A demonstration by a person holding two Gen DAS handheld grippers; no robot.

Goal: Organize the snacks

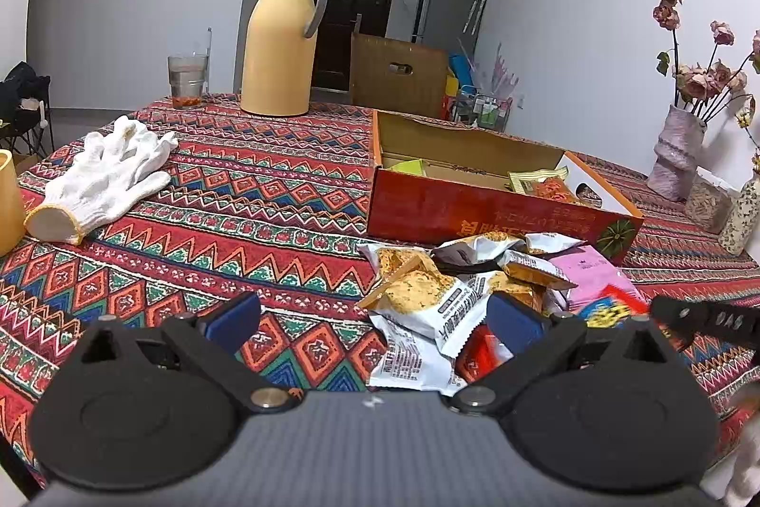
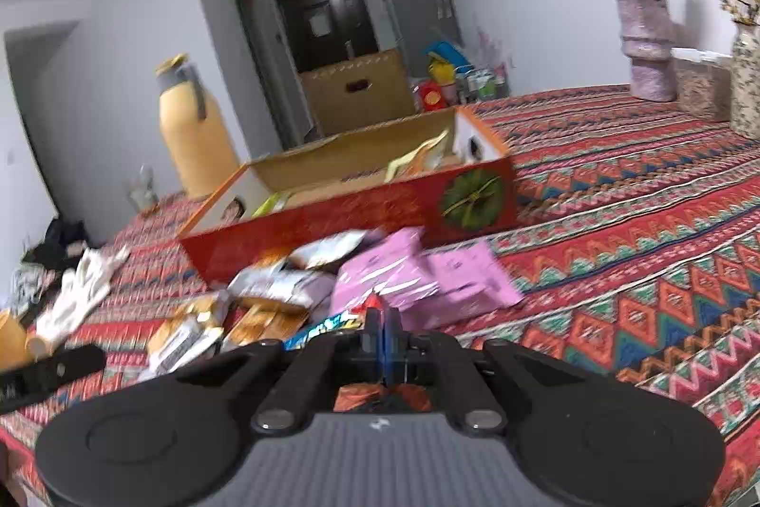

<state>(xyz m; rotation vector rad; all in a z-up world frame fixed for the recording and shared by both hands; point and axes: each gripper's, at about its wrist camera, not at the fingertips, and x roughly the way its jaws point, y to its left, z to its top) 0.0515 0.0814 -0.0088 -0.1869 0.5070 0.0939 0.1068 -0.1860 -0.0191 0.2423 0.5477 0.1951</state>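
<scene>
A pile of snack packets [image 1: 456,293] lies on the patterned tablecloth in front of a red open cardboard box [image 1: 475,212], which holds a few packets. My left gripper [image 1: 375,326] is open and empty, low over the near left edge of the pile. My right gripper [image 2: 380,317] is shut on a red and blue snack packet [image 2: 375,397], gripped by its edge and hanging below the jaws, just in front of the pile [image 2: 294,288] and the pink packets [image 2: 418,279]. The box [image 2: 351,217] lies beyond. The right gripper's finger shows at the right in the left wrist view [image 1: 703,319].
A yellow thermos jug [image 1: 280,41], a glass [image 1: 186,79] and white gloves [image 1: 104,174] lie to the left on the tablecloth [image 1: 237,222]. A yellow cup [image 1: 9,198] stands at the far left. Vases with flowers [image 1: 679,146] and jars [image 1: 741,212] stand at the right.
</scene>
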